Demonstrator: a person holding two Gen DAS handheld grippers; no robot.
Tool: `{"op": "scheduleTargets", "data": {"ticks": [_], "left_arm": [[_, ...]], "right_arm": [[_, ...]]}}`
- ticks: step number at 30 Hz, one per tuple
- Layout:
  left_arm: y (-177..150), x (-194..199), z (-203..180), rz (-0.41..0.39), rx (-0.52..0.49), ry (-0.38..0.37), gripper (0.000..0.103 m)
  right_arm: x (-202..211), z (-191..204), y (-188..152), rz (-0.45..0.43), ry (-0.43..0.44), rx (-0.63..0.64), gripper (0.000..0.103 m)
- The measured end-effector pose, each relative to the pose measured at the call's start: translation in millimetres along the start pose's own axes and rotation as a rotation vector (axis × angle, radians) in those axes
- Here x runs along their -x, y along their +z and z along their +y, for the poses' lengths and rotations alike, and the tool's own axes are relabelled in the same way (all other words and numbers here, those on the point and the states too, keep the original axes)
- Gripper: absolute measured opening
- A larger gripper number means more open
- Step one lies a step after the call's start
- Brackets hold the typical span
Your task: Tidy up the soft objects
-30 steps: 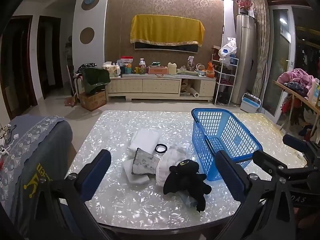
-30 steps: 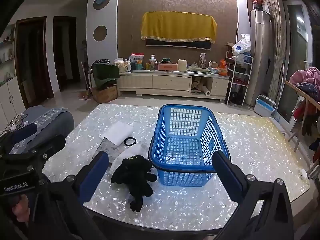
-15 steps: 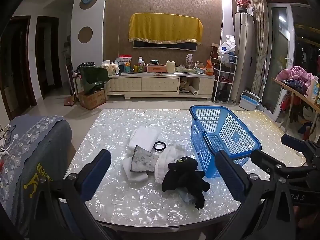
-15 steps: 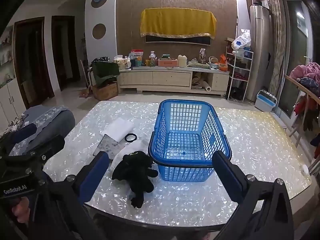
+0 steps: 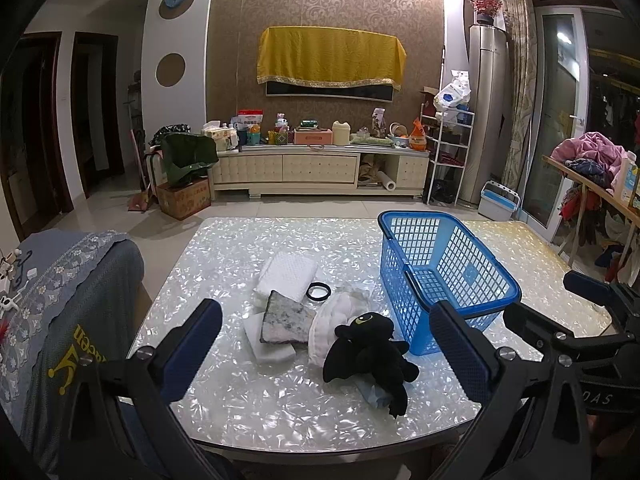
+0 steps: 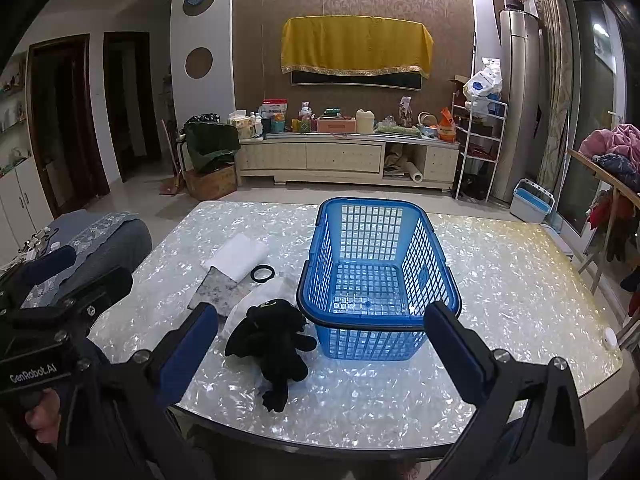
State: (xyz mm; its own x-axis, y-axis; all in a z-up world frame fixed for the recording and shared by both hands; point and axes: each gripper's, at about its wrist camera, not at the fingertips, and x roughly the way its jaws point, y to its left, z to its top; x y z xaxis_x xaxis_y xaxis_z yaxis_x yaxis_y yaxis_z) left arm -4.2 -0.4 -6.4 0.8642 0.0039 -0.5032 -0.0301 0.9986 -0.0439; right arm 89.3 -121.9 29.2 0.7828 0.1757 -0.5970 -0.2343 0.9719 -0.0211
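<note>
Soft objects lie in a loose cluster on the pearl-pattern worktop (image 5: 248,396), left of a blue basket (image 5: 448,276), all on the near half.

Cluster contents, left wrist view:
- black plush toy (image 5: 370,354), nearest the front edge, just beside the basket's near left corner; touching or not, cannot tell. It lies partly on a white padded cloth (image 5: 334,320) and over a small pale blue item (image 5: 374,394) of which only a corner shows.
- grey mottled pad (image 5: 284,318), tilted, resting on a flat white piece (image 5: 266,346).
- white textured pad (image 5: 286,272), farthest back in the cluster.
- black ring (image 5: 318,291), flat on the worktop between the white textured pad and the white padded cloth.

Basket: upright, mesh walls, nothing visible inside in the right wrist view (image 6: 378,276); dark handle folded down along the rim.

Left hand-held gripper (image 5: 324,356): fingers spread wide, nothing between them, held above the near edge of the worktop facing the cluster.

Right hand-held gripper (image 6: 320,352): likewise released, fingers wide apart and bare, facing the basket and plush toy (image 6: 272,334). Each unit shows at the edge of the other's view.

Grey embroidered cover (image 5: 60,280) drapes over something at the worktop's left.
</note>
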Motion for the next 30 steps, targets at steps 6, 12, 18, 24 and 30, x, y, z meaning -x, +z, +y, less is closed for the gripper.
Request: {"op": "scheduleTargets", "data": {"ticks": [6,12,18,24,30], "left_arm": [[-0.6,1.6,-0.7,0.000,0.001,-0.002,0.103],[-0.4,1.7,-0.8,0.000,0.002,-0.001,0.103],[-0.5,2.1,-0.3,0.001,0.005,0.000,0.103],[0.9,2.2,-0.9,0.004,0.004,0.004,0.103],[0.9,1.6,-1.1,0.006,0.003,0.000,0.103]], "right_arm": [[1.0,0.2,-1.0,-0.002,-0.001,0.000,0.103],[1.6,-0.3,-1.2,-0.002,-0.001,0.001,0.103],[3.7,-0.4,-2.7,-0.001,0.000,0.004,0.103],[3.6,-1.3,-2.6,0.006,0.003,0.005,0.103],[2.7,-1.4,-2.7,0.011,0.006,0.004,0.103]]}}
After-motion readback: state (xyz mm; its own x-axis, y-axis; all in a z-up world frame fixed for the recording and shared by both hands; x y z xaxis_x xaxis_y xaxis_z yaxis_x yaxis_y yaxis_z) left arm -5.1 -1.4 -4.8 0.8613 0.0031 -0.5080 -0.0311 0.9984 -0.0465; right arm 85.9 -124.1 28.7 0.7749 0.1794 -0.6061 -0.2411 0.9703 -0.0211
